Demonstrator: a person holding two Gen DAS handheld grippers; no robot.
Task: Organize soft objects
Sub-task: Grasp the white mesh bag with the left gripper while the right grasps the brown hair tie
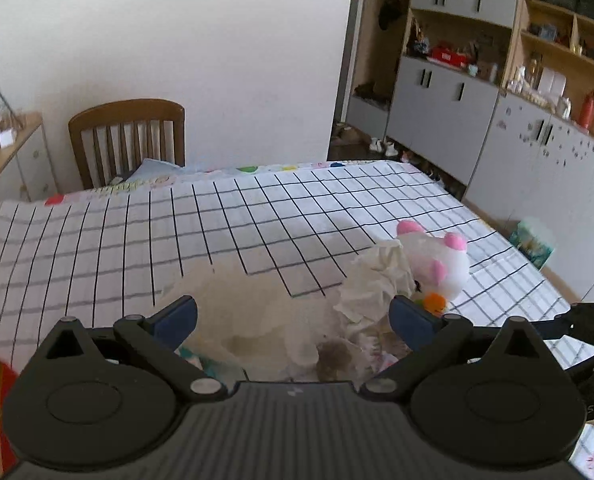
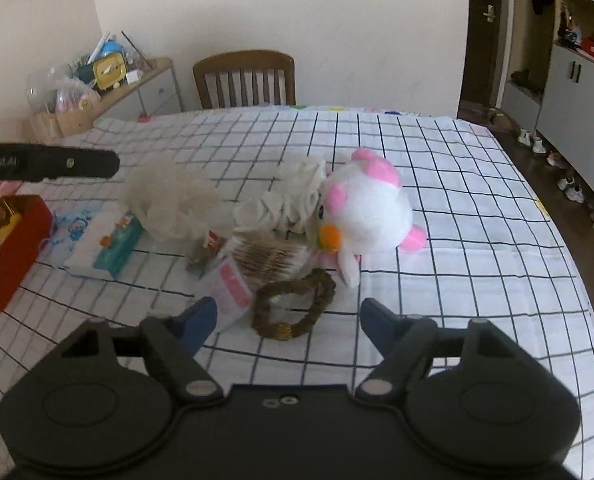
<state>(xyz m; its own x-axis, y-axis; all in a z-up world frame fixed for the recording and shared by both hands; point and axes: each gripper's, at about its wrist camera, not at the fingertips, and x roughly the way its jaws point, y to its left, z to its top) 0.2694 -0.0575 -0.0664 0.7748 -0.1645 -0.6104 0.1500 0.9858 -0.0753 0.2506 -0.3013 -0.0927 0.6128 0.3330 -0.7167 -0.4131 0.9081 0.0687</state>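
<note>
Left wrist view:
- Left gripper (image 1: pixel 293 316): jaws spread wide, nothing held.
- White mesh puff (image 1: pixel 253 300): directly ahead, between the open jaws, near the bench (image 1: pixel 97 248) front edge.
- Plush toy (image 1: pixel 437 264): ahead and right, beside crumpled white cloth (image 1: pixel 377 280).

Right wrist view:
- Right gripper (image 2: pixel 289 320): partly open, empty.
- Brown rope ring (image 2: pixel 293 308): just ahead between the jaws, lying flat; judged nearest target.
- Toy's long axis: crosswise to the right gripper.

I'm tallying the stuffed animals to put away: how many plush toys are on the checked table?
1. The white and pink plush toy lies on its side at the right end of the pile, against the crumpled white cloth. Another could be hidden under the pile.
</note>
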